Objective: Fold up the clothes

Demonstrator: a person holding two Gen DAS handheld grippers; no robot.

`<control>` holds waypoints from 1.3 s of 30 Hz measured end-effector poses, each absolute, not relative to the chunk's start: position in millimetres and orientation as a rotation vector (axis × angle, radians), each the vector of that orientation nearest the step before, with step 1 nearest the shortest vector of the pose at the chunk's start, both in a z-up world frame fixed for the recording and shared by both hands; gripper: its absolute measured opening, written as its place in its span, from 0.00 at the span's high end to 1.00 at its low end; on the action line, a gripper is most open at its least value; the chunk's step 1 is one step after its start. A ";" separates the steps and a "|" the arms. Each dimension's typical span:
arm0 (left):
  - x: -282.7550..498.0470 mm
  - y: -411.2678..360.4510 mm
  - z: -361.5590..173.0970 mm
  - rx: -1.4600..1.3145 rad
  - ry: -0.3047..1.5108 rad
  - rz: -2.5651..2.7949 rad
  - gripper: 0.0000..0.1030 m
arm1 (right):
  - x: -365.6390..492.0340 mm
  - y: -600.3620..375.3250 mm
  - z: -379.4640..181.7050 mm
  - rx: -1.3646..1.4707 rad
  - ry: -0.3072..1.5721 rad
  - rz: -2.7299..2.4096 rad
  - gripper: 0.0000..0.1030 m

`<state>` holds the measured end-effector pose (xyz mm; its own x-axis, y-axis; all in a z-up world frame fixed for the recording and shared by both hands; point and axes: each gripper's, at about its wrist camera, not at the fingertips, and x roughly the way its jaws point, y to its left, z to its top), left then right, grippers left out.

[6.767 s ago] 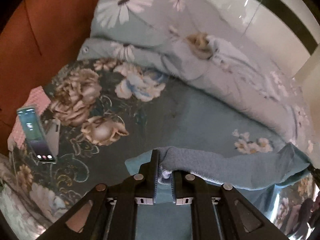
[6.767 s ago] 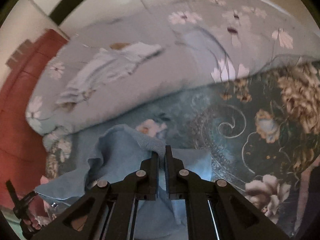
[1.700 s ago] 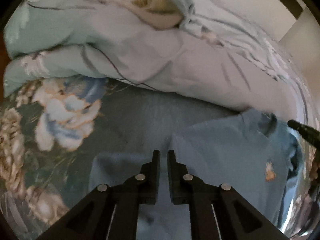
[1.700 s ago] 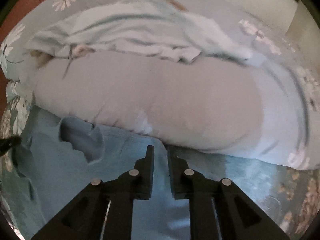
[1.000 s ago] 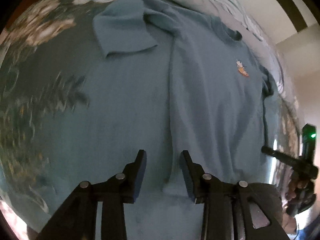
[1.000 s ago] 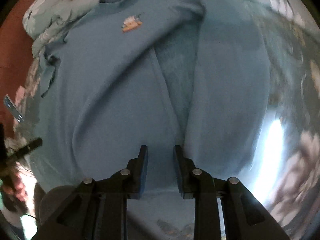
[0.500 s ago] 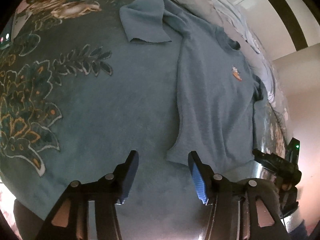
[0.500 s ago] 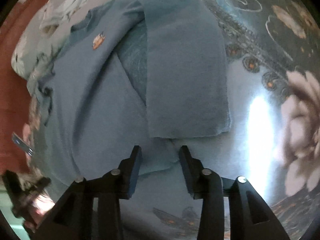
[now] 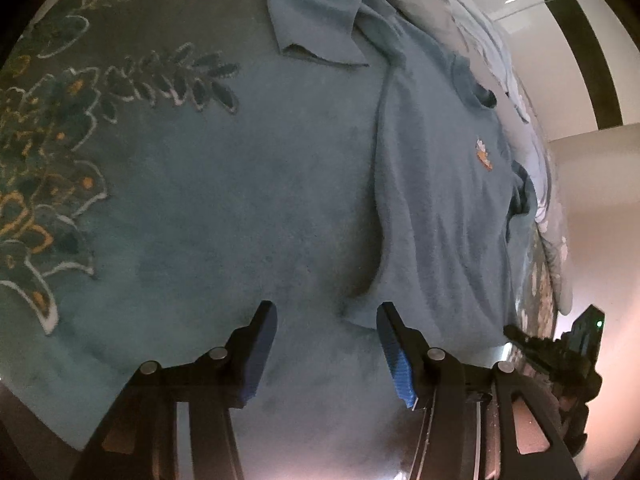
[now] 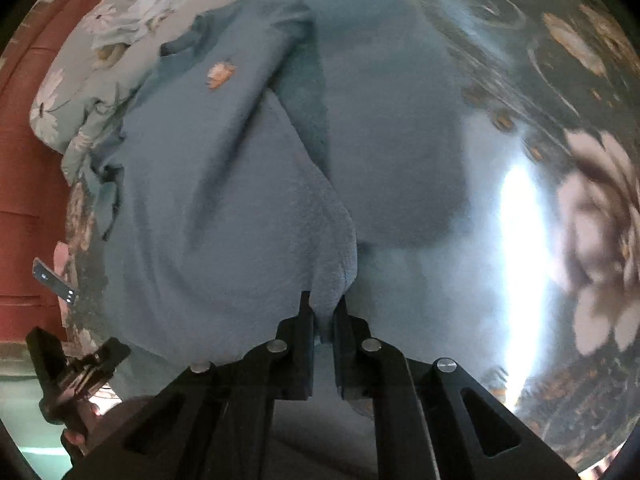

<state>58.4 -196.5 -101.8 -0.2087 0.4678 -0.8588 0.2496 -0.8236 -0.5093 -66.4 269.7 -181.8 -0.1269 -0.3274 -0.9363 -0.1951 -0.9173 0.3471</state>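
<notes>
At six o'clock, right gripper point(image 10: 323, 312): clenched on blue short-sleeved knit shirt point(image 10: 224, 184) hem.
Left gripper point(image 9: 326, 322): released; straddle hem corner before pinching.

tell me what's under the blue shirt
The blue shirt lies spread on a teal floral blanket, which shows all around it. The far shoulder rests against the pale quilt. Whatever lies beneath the shirt's middle is covered.

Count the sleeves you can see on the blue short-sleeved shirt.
2: on the blue short-sleeved shirt, one sleeve lies spread flat on the floral bedspread; the other sleeve is bunched against the pale duvet.
</notes>
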 end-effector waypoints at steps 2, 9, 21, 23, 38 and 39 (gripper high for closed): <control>55.0 -192.3 -105.9 -1.881 -0.845 2.162 0.46 | -57.0 280.3 -185.3 2.024 -0.672 -2.209 0.93; 44.4 -187.2 -111.0 -1.819 -0.916 2.180 0.40 | -45.6 286.9 -197.3 2.045 -0.833 -2.174 0.93; 46.1 -157.7 -119.7 -1.691 -0.984 1.976 0.36 | -48.9 287.6 -196.7 2.083 -0.822 -2.157 0.92; 44.3 -147.2 -120.5 -1.677 -0.979 1.896 0.37 | -48.1 288.8 -195.9 2.080 -0.828 -2.156 0.92; 52.0 -165.1 -134.5 -1.646 -1.153 1.871 0.77 | -35.1 307.7 -193.5 2.041 -1.013 -2.171 0.91; 52.4 -164.4 -136.2 -1.666 -1.139 1.882 0.80 | -36.9 307.3 -194.0 2.037 -1.018 -2.172 0.91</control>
<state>52.4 -164.4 -136.2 -0.2251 0.7350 -0.6396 0.2259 -0.5992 -0.7681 -36.9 307.3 -194.0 -0.1619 -0.4147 -0.8954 -0.4230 -0.7906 0.4427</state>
